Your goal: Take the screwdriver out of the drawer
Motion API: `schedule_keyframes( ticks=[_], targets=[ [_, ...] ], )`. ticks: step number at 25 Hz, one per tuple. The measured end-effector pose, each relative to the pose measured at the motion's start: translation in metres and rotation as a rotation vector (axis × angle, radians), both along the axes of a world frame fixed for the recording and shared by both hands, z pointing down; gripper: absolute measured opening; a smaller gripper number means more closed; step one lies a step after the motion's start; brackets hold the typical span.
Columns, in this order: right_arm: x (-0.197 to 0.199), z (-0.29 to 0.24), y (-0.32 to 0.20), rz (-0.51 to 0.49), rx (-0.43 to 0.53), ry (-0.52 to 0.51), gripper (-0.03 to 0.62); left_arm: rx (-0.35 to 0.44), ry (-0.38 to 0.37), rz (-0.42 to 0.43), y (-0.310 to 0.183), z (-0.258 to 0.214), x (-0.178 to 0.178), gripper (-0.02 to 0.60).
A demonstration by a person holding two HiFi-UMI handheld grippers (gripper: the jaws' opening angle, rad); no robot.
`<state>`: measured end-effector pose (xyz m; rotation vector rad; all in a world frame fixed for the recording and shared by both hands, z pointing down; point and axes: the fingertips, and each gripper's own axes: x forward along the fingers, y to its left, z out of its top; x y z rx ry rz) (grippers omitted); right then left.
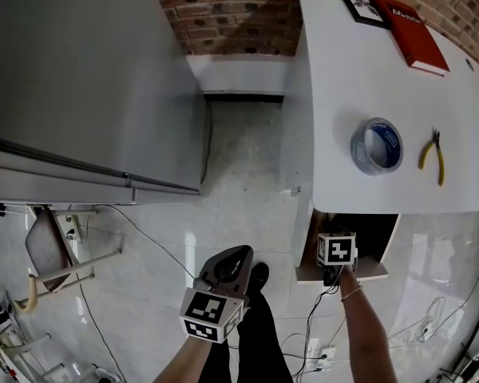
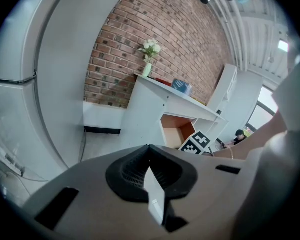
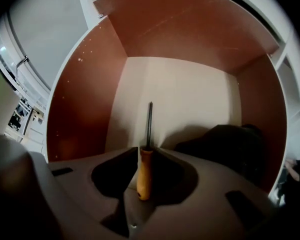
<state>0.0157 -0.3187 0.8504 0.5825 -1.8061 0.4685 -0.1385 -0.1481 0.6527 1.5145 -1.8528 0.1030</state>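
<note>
The screwdriver [image 3: 144, 173] has an orange handle and a thin dark shaft that points at the drawer's pale back wall [image 3: 185, 96]. My right gripper [image 3: 145, 159] is shut on the handle, inside the open wooden drawer [image 1: 382, 268] under the white desk [image 1: 335, 94]. In the head view the right gripper [image 1: 336, 250] sits at the drawer mouth and its marker cube hides the screwdriver. My left gripper [image 1: 231, 258] hangs over the floor to the left, shut on nothing. The left gripper [image 2: 152, 194] view shows the drawer [image 2: 176, 131] from afar.
On the desk lie a tape roll [image 1: 377, 146], yellow-handled pliers [image 1: 436, 154], a red book [image 1: 415, 30] and a framed picture [image 1: 366, 6]. A large grey cabinet [image 1: 88, 78] fills the left. Cables [image 1: 144, 238] trail over the tiled floor. Brick wall behind.
</note>
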Motion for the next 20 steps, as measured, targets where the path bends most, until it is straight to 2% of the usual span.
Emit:
schedule_keyframes(
  ticks=[8, 17, 20],
  targets=[
    [0.003, 0.015, -0.004, 0.025, -0.022, 0.045, 0.092, -0.016, -0.003, -0.016, 0.006, 0.007, -0.009, -0.008],
    [0.005, 0.011, -0.002, 0.039, -0.021, 0.040, 0.081, -0.008, -0.005, -0.012, 0.004, 0.002, -0.009, -0.008],
    [0.004, 0.003, -0.001, 0.062, -0.018, 0.004, 0.080, -0.003, -0.011, -0.007, 0.002, -0.001, -0.009, -0.008]
  ],
)
